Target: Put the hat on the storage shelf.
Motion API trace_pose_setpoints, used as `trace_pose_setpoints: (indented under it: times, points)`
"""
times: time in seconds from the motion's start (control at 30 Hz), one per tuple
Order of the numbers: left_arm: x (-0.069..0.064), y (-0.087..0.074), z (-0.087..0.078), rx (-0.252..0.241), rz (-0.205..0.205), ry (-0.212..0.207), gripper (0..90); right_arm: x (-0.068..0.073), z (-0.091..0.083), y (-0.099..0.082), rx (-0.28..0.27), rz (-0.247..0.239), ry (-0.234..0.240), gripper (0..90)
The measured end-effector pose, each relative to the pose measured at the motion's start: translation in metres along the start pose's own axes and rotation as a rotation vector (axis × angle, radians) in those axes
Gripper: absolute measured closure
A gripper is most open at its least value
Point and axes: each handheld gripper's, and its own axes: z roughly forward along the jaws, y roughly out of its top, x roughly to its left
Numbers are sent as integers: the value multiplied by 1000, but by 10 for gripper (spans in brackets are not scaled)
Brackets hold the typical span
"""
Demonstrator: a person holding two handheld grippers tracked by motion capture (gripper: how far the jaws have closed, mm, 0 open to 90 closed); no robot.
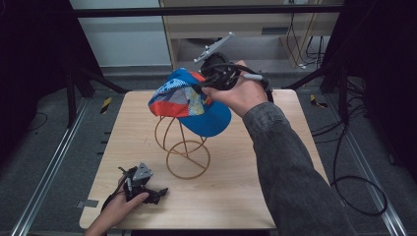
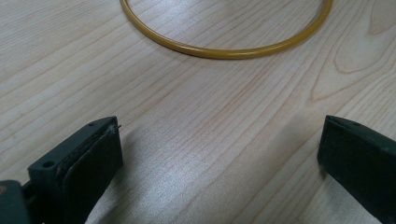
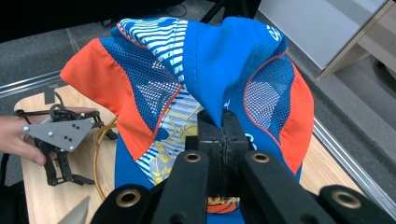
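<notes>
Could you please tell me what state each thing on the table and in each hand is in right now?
Cap: pinched by its fabric and draped over the top of the stand.
Wire stand: upright on the table, its ring base flat.
Right tool: shut on the cap.
Left tool: open, holding nothing, low over the table near the stand's base.
Table: bare wood around the stand.

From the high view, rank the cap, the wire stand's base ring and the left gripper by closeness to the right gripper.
1. Cap: pinched in the right gripper, far side.
2. Base ring: mid-table, under the cap.
3. Left gripper: near-left corner, open on the table.
</notes>
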Motion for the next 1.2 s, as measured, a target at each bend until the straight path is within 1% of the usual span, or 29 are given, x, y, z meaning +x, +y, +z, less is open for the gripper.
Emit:
trace_pose_setpoints:
  times: [0.2, 0.37, 0.67, 0.97, 1.2]
  points:
    - [0, 0, 0, 0, 0, -1, 0, 3, 12, 5, 22, -12, 16, 900]
    - [0, 0, 0, -4, -5, -1, 0, 6, 21, 8, 30, -18, 28, 900]
    - [0, 0, 0, -4, -5, -1, 0, 12, 33, 12, 55, -31, 47, 900]
    - [0, 0, 0, -2, -5, 2, 0, 22, 50, 15, 89, -58, 73, 900]
    - [0, 0, 0, -2, -5, 2, 0, 27, 59, 16, 122, -84, 70, 899]
